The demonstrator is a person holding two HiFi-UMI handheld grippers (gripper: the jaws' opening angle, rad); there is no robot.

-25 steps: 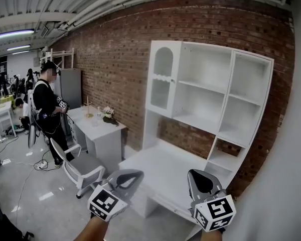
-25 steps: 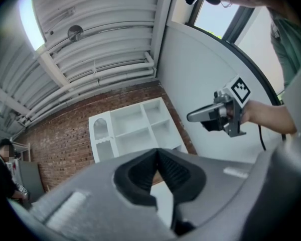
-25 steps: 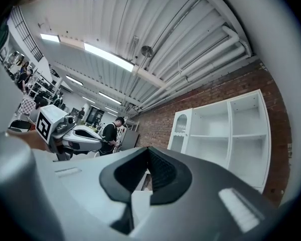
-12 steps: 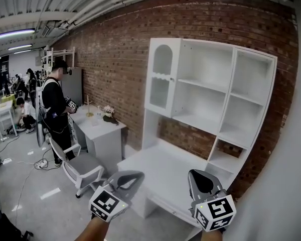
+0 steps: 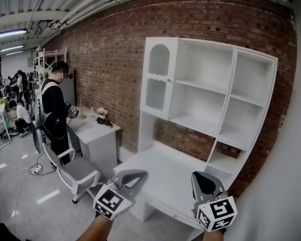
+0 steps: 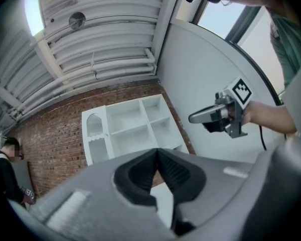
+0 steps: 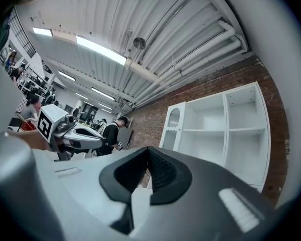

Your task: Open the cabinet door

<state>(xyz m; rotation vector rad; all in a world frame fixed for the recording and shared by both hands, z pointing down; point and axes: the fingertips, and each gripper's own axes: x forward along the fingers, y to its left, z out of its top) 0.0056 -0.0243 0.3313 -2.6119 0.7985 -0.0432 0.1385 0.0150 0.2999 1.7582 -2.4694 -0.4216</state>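
**One door, two shut claws, a desk top between**

There is one cabinet door (image 5: pixel 158 77). It is white with an arched window, and it stands closed at the upper left of a single white shelf unit (image 5: pixel 230 92) set against the brick wall (image 5: pixel 105 54). To the right of the door the unit's compartments are open.

Two grippers show low in the head view, well apart from the door. The left gripper (image 5: pixel 138 173) has its jaws pressed together with nothing between them, and so does the right gripper (image 5: pixel 200 174). Each gripper's own view shows its dark pads meeting at the tip, with the shelf unit beyond.

The unit's white desk top (image 5: pixel 160 167) juts out below the door, between it and the grippers.

Off to the left are one grey office chair (image 5: pixel 79 170) and one low white desk (image 5: pixel 98 134) bearing a small bunch of flowers (image 5: pixel 101 113). One person (image 5: pixel 55 109) stands beside that desk holding a marked device. At least two more people are farther back at the left edge.
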